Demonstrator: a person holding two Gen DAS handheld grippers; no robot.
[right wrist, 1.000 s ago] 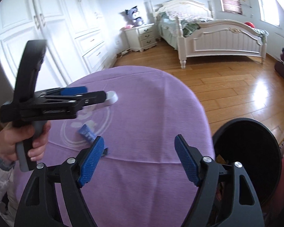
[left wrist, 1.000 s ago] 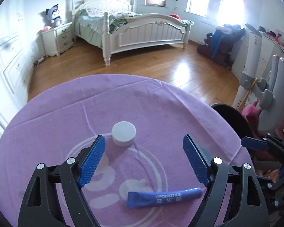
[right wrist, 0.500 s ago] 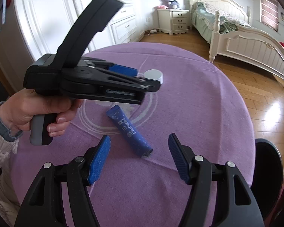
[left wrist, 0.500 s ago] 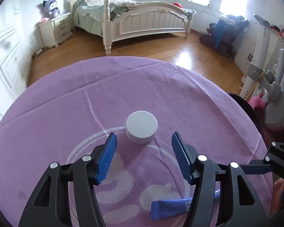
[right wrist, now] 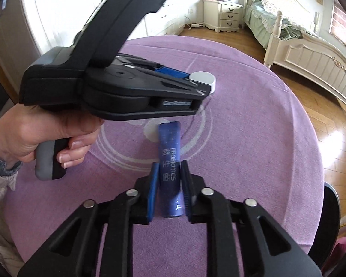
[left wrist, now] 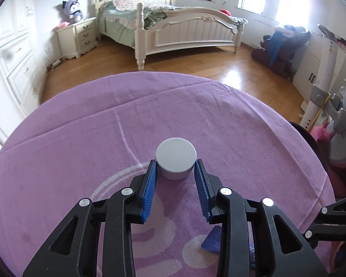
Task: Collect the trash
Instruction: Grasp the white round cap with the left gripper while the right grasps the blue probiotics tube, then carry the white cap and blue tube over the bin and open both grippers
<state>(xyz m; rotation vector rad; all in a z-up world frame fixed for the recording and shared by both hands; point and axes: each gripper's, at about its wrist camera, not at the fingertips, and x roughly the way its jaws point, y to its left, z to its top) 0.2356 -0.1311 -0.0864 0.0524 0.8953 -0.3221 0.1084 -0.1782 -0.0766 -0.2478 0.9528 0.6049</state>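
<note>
Two grippers work over a round table under a purple cloth (left wrist: 80, 138). Left gripper (left wrist: 175, 173): its jaws are closing on a white cap (left wrist: 175, 161) that stands upright on the cloth between the blue pads (left wrist: 150, 184); the left pad looks to touch the cap's side and the right pad sits just beside it, so a firm grip cannot be told. From the right wrist view a hand (right wrist: 34, 133) holds that gripper by its handle, with the cap (right wrist: 203, 78) at its tips. Right gripper (right wrist: 168, 180): its jaws are closing, narrow, around a blue sachet (right wrist: 169, 161) marked PROBIOTICS that lies flat on the cloth, pointing straight ahead along the fingers; both pads sit against its long edges. Past the right finger, at the table's edge, a black bin (right wrist: 329, 207) shows in part. Far ahead stand a white bed (left wrist: 184, 30) and a nightstand (left wrist: 78, 37).
</note>
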